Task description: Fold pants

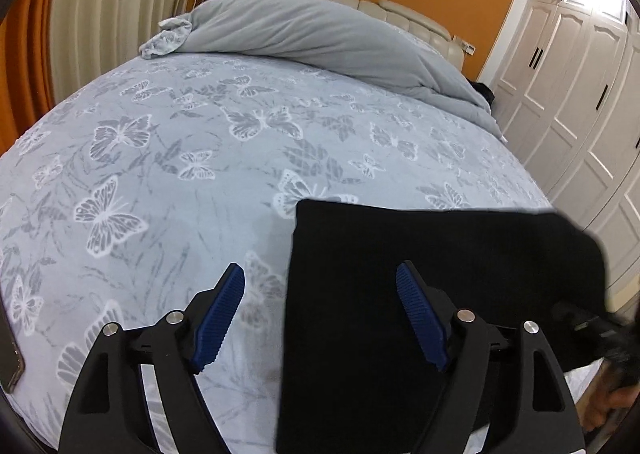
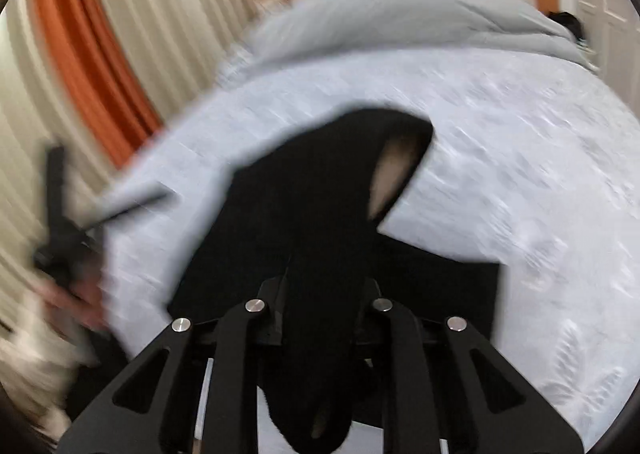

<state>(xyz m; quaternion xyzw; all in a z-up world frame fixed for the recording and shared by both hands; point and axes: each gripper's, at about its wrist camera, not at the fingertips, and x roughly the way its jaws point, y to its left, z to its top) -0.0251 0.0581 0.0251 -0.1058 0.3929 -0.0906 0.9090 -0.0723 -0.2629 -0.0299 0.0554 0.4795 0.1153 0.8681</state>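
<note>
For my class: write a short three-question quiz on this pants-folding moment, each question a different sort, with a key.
1. True or false: the left gripper is shut on the pants.
2. What is between the fingers of the right gripper? A) the sheet B) the pants C) a phone
3. Fill in: the printed shapes on the sheet are ____.

Key
1. False: its jaws stand open with nothing pinched between them; one pad is over the pants, the other over the sheet.
2. B: black cloth is bunched between its closed fingers.
3. Butterflies.
</note>
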